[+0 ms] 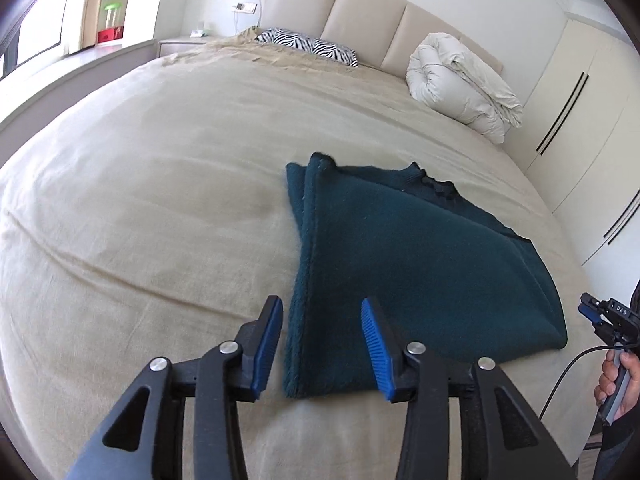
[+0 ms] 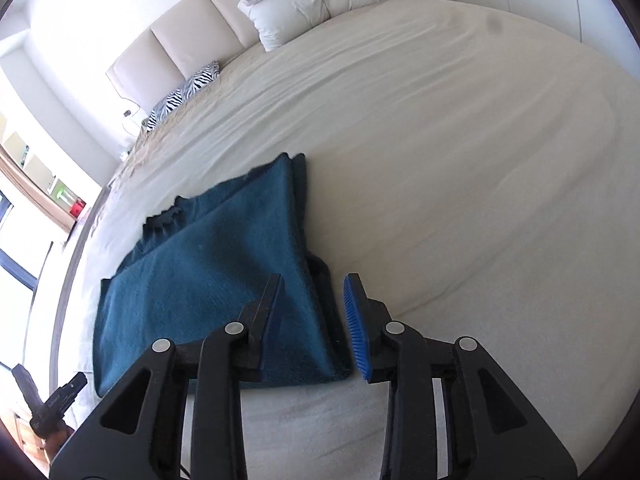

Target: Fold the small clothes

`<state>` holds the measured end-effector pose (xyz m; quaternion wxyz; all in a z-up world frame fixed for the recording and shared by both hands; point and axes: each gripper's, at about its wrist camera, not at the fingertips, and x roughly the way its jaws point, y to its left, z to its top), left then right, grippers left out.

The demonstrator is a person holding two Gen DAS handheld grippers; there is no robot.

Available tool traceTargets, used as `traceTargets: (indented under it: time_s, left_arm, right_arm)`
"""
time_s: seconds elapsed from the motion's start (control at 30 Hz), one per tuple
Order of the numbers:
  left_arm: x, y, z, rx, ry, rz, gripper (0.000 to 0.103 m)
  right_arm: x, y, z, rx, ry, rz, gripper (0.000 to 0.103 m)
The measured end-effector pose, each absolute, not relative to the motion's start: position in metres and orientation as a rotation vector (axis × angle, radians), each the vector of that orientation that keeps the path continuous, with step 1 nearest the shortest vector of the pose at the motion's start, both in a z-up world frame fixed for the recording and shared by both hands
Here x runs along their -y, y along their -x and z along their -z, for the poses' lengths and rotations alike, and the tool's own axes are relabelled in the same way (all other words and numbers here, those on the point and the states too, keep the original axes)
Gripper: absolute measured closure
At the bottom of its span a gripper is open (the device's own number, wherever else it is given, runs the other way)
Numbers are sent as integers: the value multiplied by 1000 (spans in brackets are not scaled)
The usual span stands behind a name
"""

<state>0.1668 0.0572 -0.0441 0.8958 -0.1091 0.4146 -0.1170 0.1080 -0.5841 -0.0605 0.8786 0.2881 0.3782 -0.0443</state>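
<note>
A dark teal fuzzy garment lies folded flat on the beige bed sheet. My left gripper is open and empty, its blue pads hovering over the garment's near left corner. In the right wrist view the same garment lies at lower left. My right gripper is open and empty, its jaws straddling the garment's right edge near the front corner. The right gripper also shows at the right edge of the left wrist view, held in a hand.
A white folded duvet and a zebra-print pillow lie by the padded headboard. White wardrobe doors stand to the right. A window and shelf are at far left. The left gripper shows at lower left of the right wrist view.
</note>
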Motion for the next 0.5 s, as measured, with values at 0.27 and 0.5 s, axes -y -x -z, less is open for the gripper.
traceTargets:
  time_s: [0.27,0.5]
  left_arm:
    - [42,-271,32,-801,67,351,41]
    - [48,-340,92,-950,38,247,43]
  right_arm:
    - [494,-238,69,-851,-744,-217,73]
    - [449,-325,124,-979,-858,-332,73]
